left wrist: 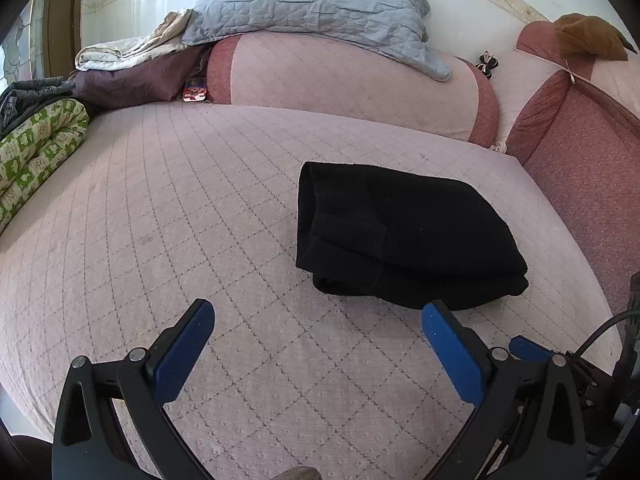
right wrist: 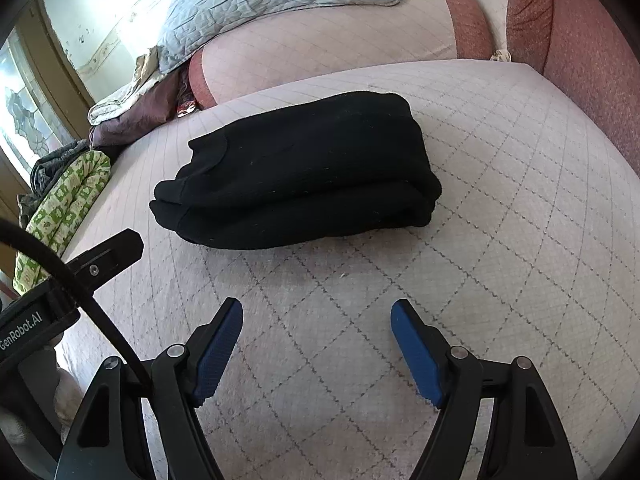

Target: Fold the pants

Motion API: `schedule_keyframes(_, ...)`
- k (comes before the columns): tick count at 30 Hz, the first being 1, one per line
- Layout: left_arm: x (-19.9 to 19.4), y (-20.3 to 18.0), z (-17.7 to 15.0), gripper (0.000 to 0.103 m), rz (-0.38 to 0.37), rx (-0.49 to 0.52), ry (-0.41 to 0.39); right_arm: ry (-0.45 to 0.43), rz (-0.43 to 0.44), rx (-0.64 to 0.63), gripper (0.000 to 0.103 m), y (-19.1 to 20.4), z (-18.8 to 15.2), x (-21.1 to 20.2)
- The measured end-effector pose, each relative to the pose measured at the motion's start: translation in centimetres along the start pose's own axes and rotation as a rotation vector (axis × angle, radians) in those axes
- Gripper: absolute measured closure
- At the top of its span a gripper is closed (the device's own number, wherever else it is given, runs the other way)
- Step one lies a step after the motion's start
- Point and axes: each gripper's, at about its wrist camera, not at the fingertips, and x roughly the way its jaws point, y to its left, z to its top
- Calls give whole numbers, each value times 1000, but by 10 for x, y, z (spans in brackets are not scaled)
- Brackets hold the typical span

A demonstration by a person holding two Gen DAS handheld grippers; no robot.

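Observation:
Black pants (left wrist: 404, 236) lie folded into a compact stack on the pink quilted bed cover (left wrist: 200, 208). In the left wrist view my left gripper (left wrist: 318, 312) hovers open just short of the stack's near edge, with nothing between its blue pads (left wrist: 184, 348). The same folded pants (right wrist: 296, 172) show in the right wrist view, a little beyond my right gripper (right wrist: 316, 312). That gripper also stands open and empty over the bed cover (right wrist: 500, 240). At the left edge of that view the body of the left gripper (right wrist: 108, 256) shows, with a black cable.
A green patterned blanket roll (left wrist: 36, 152) and grey clothes lie at the bed's left edge. A pink bolster (left wrist: 344, 84) with a light blue quilt (left wrist: 320, 0) on it lies behind the pants. A red padded side (left wrist: 580, 168) rises at right.

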Motion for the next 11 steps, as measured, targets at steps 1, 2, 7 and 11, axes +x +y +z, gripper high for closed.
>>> schedule_keyframes(1, 0, 0, 0, 0, 0, 3, -3, -1, -2, -4, 22, 1, 0, 0)
schedule_keyframes(2, 0, -1, 0, 0, 5, 8, -6, -1, -4, -9, 22, 2, -1, 0)
schedule_keyframes(7, 1, -2, 0, 0, 15, 29, -8, 0, -9, -22, 21, 4, -1, 1)
schedule_keyframes(11, 3, -6, -2, 0, 12, 41, 1, -1, -20, -28, 21, 4, -2, 2)
